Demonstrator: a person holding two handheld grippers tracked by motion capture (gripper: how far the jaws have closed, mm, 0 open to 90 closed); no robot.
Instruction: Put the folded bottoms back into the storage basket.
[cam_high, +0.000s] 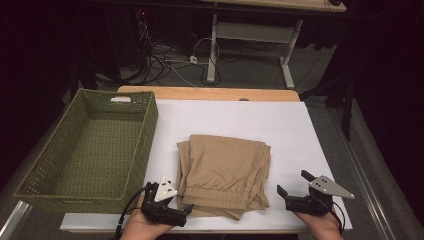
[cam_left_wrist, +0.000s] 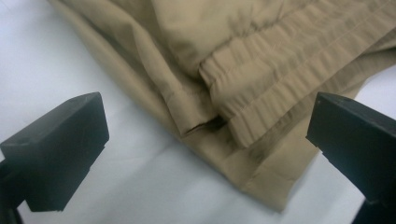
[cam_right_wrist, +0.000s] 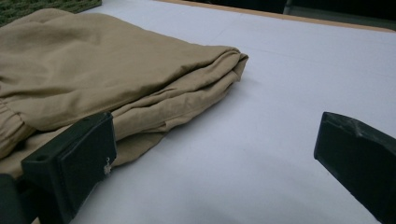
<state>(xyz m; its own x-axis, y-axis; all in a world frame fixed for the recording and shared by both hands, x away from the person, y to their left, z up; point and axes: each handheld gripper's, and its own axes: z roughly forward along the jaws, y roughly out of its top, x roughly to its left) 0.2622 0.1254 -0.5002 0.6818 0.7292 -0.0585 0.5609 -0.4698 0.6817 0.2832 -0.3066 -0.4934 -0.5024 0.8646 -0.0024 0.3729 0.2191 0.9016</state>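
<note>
Folded tan trousers (cam_high: 222, 172) with an elastic waistband lie on the white table cover (cam_high: 240, 120), waistband toward the near edge. My left gripper (cam_high: 183, 199) sits at their near left corner, jaws open, with the waistband corner (cam_left_wrist: 243, 121) just ahead of the jaws and nothing pressed between them. My right gripper (cam_high: 291, 183) stands open a short way right of the trousers, above bare cover. In the right gripper view the folded edge of the trousers (cam_right_wrist: 140, 84) lies behind the left jaw, apart from it.
A green woven basket (cam_high: 45, 175) stands empty at the table's left side, close to the trousers. The wooden table edge (cam_high: 210, 92) runs along the back. Bare white cover extends right of and behind the trousers. Cables and desk legs are on the floor beyond.
</note>
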